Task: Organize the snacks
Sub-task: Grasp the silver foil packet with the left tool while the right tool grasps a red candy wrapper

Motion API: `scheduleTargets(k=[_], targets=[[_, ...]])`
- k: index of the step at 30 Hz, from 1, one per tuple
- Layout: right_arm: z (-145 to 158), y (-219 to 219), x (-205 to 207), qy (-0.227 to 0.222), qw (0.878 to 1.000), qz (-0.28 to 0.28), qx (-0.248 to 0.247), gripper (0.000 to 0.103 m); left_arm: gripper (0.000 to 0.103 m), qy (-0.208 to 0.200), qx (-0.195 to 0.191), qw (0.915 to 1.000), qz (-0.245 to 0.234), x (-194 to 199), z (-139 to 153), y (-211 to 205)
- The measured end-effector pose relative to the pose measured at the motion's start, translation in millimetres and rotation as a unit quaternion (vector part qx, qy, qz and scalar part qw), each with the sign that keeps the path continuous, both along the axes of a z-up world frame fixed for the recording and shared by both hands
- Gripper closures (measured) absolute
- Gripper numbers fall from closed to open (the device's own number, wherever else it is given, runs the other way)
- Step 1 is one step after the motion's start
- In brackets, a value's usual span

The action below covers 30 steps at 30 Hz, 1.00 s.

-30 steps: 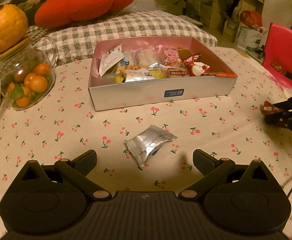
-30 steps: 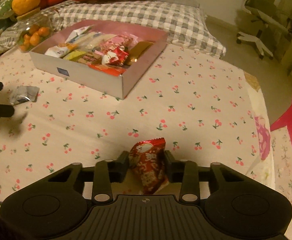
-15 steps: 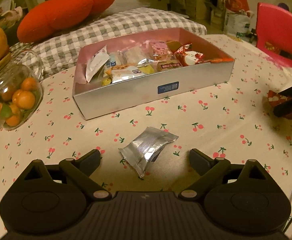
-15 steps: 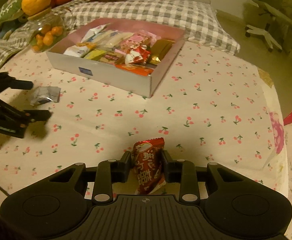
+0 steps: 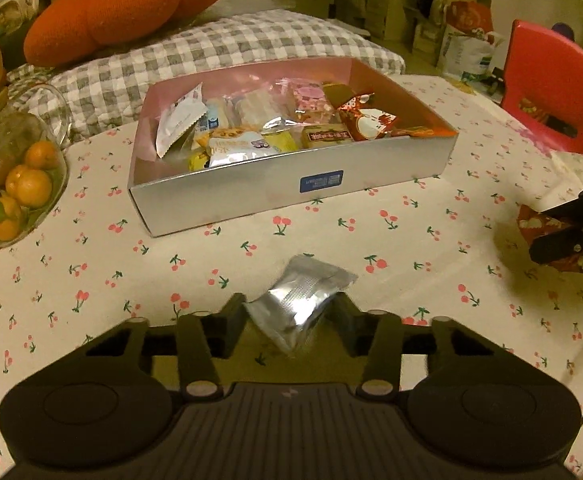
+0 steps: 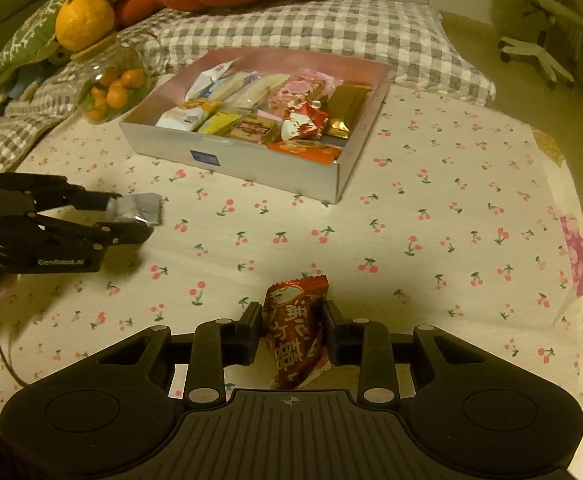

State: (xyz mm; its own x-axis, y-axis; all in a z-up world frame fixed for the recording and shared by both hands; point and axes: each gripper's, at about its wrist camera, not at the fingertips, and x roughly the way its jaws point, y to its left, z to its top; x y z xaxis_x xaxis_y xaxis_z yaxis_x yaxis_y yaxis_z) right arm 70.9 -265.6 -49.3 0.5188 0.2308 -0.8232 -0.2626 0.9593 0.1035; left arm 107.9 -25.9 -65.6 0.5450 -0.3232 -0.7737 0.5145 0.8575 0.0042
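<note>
The left gripper [image 5: 289, 314] has its fingers narrowed onto a silver packet [image 5: 301, 300]: each fingertip touches a side of the packet's near half, while the far end sticks out past the tips toward the box [image 5: 291, 184]. In the right wrist view the same packet [image 6: 137, 208] sits clamped between the left gripper's [image 6: 131, 218] two black fingers, over the cherry-print cloth [image 6: 431, 216] and near the box's front wall.

The right gripper [image 6: 293, 330] grips a red packet [image 6: 295, 332] standing upright between its fingers, both pads pressed against its sides; the crimped top rises above the fingertips and the lower end hangs toward the gripper body. From the left wrist view that red packet [image 5: 551, 236] shows at the far right, held in the right gripper [image 5: 563, 228].

The box [image 6: 251, 160] lies open on the cloth, filled with assorted wrapped snacks [image 6: 267, 108]. A glass jar [image 5: 15, 176] of small oranges lies beside the box's left end.
</note>
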Motion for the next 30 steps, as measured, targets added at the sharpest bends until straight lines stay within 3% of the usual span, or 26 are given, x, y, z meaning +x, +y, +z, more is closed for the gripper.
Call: scheduleTargets(k=[8,20,30], targets=[[3,4,-2,0.008,1.000,-0.006,0.012,0.072,0.068,0.023,-0.007,0.9994,0.026,-4,4,-1],[3,6,1,0.028,0.999,-0.025,0.032,0.072,0.070,0.074,-0.072,0.9928,0.061,-9,17,3],[11,13,12,0.041,0.995,-0.050,0.074,0.072,0.072,0.087,-0.095,0.9874,0.092,-8,26,3]])
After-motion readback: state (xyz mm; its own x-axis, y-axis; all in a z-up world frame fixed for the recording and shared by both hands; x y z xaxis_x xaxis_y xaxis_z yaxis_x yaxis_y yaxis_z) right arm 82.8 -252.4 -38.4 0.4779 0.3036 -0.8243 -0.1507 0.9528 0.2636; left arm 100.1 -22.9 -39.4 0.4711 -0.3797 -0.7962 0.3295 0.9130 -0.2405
